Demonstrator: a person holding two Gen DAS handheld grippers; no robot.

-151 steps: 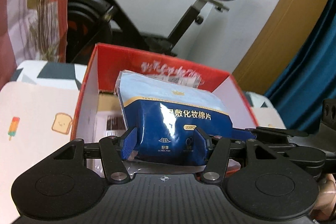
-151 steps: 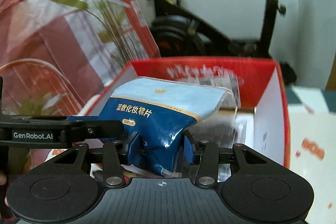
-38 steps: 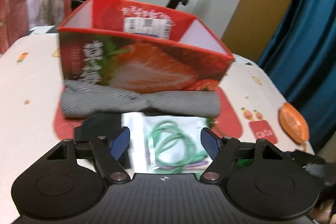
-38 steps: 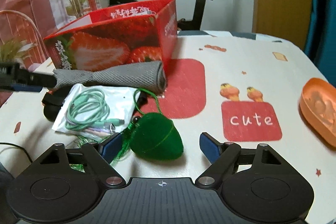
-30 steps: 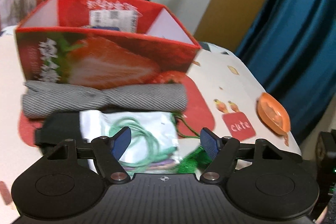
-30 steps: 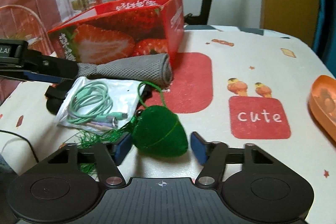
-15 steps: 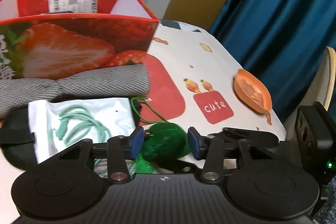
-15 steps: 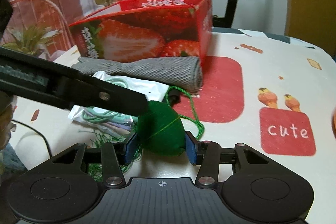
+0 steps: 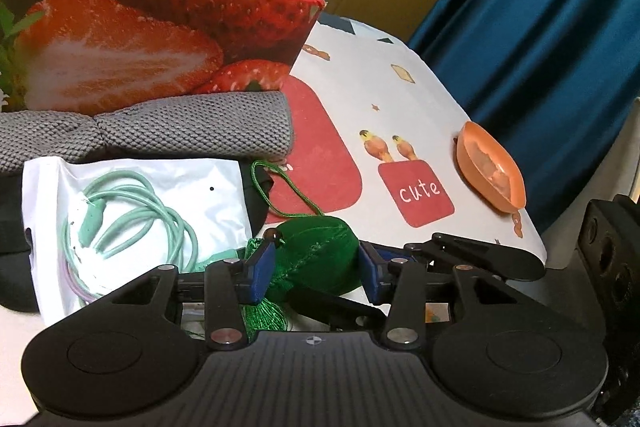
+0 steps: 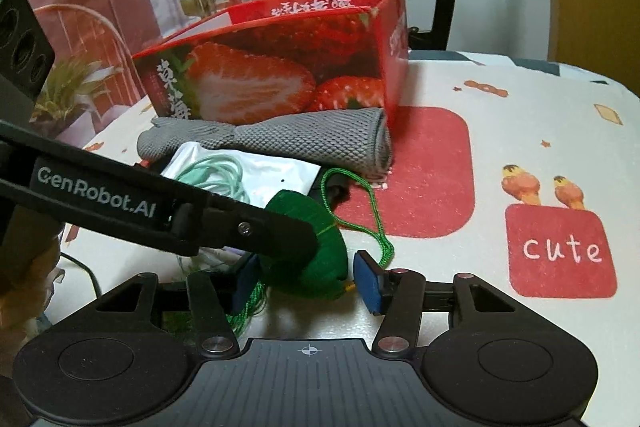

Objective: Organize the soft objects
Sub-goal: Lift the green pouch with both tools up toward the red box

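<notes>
Green pouch [image 9: 316, 251] sits on table btwn both grippers, L [image 9: 316, 269] pinching its sides, R [image 10: 306, 277] spread w/ a gap; I reckon grey cloth [image 10: 280, 139], cable bag [image 9: 132, 211] not boxed yet in strawberry box [image 10: 280, 75].

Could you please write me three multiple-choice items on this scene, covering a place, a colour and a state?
1. Where does the grey cloth lie?
A. inside the strawberry box
B. on the table, against the box's front
C. in a dish

2. What colour is the pouch between the fingers of the left gripper?
A. green
B. yellow
C. white

3. The grey cloth is
A. spread flat
B. hanging over the box rim
C. rolled up

Answers: 1 B, it rests on the table at the foot of the box; 2 A, its fabric is dark green; 3 C, its coiled end shows.
</notes>
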